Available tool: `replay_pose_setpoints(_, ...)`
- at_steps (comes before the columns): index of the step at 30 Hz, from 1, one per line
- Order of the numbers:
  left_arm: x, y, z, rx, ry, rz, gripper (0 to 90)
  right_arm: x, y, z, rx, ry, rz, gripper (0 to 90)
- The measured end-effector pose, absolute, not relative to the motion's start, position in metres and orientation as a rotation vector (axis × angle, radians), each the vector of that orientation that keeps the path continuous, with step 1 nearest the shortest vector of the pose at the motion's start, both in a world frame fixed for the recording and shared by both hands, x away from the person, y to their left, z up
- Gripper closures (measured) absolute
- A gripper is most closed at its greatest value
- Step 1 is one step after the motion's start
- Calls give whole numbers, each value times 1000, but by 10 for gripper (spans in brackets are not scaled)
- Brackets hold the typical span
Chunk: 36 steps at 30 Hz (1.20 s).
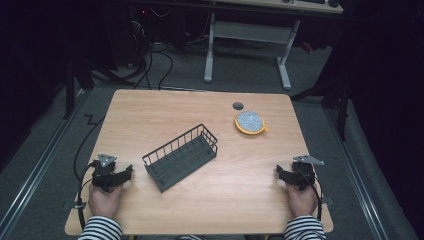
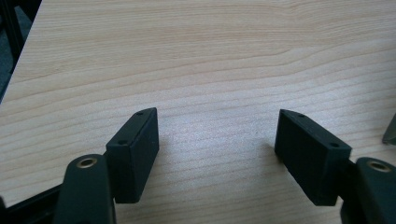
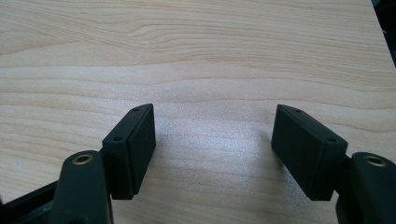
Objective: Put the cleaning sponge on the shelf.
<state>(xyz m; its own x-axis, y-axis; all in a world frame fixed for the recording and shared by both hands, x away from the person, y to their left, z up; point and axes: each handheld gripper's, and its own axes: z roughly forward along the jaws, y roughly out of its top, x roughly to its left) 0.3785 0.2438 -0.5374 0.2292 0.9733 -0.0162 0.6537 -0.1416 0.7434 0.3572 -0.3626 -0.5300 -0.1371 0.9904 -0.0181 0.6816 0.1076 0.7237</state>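
Wood table point(image 1: 150, 115) | wire basket point(image 1: 181, 157) mid-surface, yellow-rimmed disc point(image 1: 250, 122) near far edge | left gripper point(image 1: 125, 173), right gripper point(image 1: 281, 173) spread, empty | risk: light basket skids if nudged.

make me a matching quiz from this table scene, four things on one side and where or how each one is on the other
Things:
1. wire basket
2. round yellow-rimmed scrubber
3. left claw
4. right claw

Places or states:
A. open, near the table's right front edge
B. far right part of the table, beside a small dark hole
C. middle of the table, set at a slant
D. open, near the table's left front edge

Pairs: 1-C, 2-B, 3-D, 4-A
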Motion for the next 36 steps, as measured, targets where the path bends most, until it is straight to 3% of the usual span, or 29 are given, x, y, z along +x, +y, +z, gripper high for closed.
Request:
replay_pose_setpoints(17,379,242,-535,1888,1515,632,298,357,-362,-530,1619,1887,792,305)
replay_pose_setpoints(36,359,231,-509,1890,1450,437,330,357,-362,-530,1618,1891,795,304)
